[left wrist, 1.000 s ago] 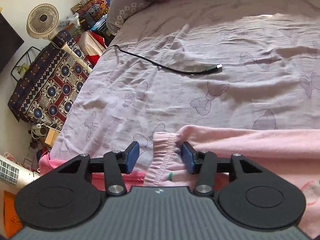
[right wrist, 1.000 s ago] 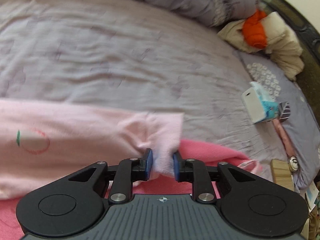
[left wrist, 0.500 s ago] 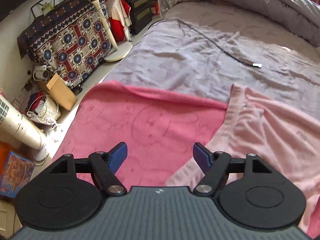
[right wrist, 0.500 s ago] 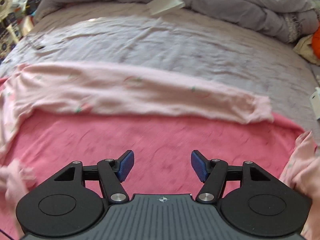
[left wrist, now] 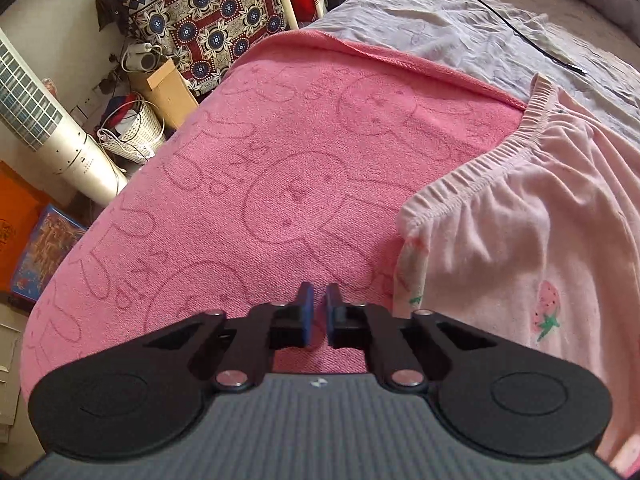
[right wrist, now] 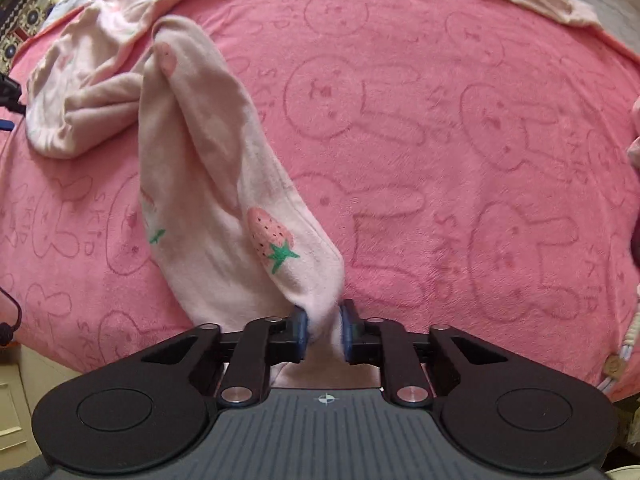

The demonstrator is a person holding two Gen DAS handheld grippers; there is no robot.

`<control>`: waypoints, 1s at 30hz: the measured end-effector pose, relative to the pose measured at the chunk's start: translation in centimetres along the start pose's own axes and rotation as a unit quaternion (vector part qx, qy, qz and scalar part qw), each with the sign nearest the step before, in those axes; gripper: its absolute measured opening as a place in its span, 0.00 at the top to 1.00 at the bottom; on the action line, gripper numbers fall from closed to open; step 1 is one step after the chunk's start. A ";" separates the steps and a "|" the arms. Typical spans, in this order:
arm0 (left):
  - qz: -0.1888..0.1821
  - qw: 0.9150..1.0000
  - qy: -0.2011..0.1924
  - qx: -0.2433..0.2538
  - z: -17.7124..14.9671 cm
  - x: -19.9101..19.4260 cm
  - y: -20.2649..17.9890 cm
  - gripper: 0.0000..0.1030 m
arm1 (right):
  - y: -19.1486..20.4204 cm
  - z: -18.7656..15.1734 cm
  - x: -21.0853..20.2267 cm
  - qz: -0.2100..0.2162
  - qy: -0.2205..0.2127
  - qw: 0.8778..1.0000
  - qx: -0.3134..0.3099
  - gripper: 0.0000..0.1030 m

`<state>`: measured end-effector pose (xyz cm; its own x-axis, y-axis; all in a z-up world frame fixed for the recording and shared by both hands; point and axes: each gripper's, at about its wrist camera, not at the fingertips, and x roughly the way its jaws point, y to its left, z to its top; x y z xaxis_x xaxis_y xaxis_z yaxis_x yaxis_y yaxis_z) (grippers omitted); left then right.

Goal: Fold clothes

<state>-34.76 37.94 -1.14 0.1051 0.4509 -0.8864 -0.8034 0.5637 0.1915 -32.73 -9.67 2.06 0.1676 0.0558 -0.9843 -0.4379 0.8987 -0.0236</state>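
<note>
Pale pink pants with strawberry prints (left wrist: 520, 216) lie on a pink rabbit-pattern towel (left wrist: 260, 168) spread on the bed. Their elastic waistband (left wrist: 516, 140) shows in the left wrist view. My left gripper (left wrist: 317, 314) is shut with nothing between its pads, just left of the pants and low over the towel. My right gripper (right wrist: 323, 326) is shut on the end of one pant leg (right wrist: 208, 168) and holds it lifted over the towel (right wrist: 440, 120). The other leg lies along the towel's far edge.
A lilac bed sheet (left wrist: 460, 28) with a black cable (left wrist: 520, 28) lies beyond the towel. Left of the bed stand a white tower fan (left wrist: 44, 124), a wicker basket (left wrist: 132, 128), a cardboard box and a patterned cloth (left wrist: 208, 16).
Both grippers moved back toward the near edge of the bed. The left went from open to shut, empty. The right went from open to shut on a pant leg and has lifted it.
</note>
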 end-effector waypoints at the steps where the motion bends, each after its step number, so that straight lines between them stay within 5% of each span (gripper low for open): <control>1: 0.005 1.000 0.000 0.001 0.0 0.0 0.1 0.98 | -0.7 0.4 -1.4 -0.034 -0.022 0.999 0.002 0.85; 5: 0.009 1.000 0.001 0.002 -0.2 0.4 1.0 0.98 | -4.3 1.8 -5.9 -0.186 -0.109 0.976 0.011 0.82; 8: 0.010 1.000 0.001 0.005 -0.5 0.8 1.6 0.92 | -7.6 2.2 -5.3 -0.253 -0.112 0.961 0.015 0.49; 11: 0.010 1.000 0.001 0.022 -0.4 0.7 1.1 0.89 | -9.6 1.3 -4.1 -0.226 -0.088 0.968 0.058 0.44; 16: -0.095 0.995 0.019 -0.027 0.3 0.7 1.4 0.21 | -8.5 -0.9 -2.7 -0.118 -0.066 0.983 0.123 0.39; 18: -0.117 0.992 0.038 -0.039 0.3 1.3 0.6 0.13 | -8.5 -1.1 -2.0 -0.077 -0.062 0.981 0.168 0.38; 20: -0.097 0.995 0.030 -0.024 0.1 1.6 -0.8 0.10 | -8.4 -0.4 -1.4 -0.053 -0.072 0.975 0.203 0.38; 21: -0.081 0.996 0.017 -0.014 0.0 1.5 -1.5 0.13 | -8.4 -0.1 -1.1 -0.042 -0.078 0.972 0.219 0.37; 23: -0.083 0.997 -0.007 -0.009 -0.2 0.5 -2.5 0.36 | -8.2 1.3 -0.3 -0.021 -0.096 0.967 0.235 0.37; 24: -0.088 0.996 -0.016 -0.010 -0.2 0.0 -2.9 0.61 | -7.9 2.1 0.2 -0.013 -0.101 0.966 0.237 0.44; 25: -0.090 0.996 -0.023 -0.017 -0.1 -0.6 -3.1 1.00 | -7.6 3.2 0.6 -0.006 -0.101 0.967 0.234 0.76; 26: -0.084 0.996 -0.031 -0.027 0.1 -1.0 -3.0 0.99 | -7.3 4.4 1.0 0.001 -0.100 0.968 0.232 0.92; 30: -0.078 0.994 -0.035 -0.069 1.5 -1.2 -1.8 1.00 | -8.0 8.9 -0.5 0.028 -0.180 0.954 0.238 0.92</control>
<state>-32.58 37.44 0.19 0.2706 0.4150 -0.8687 -0.8465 0.5323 -0.0094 -21.45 -12.97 4.34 0.4866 0.1778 -0.8554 -0.0190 0.9810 0.1931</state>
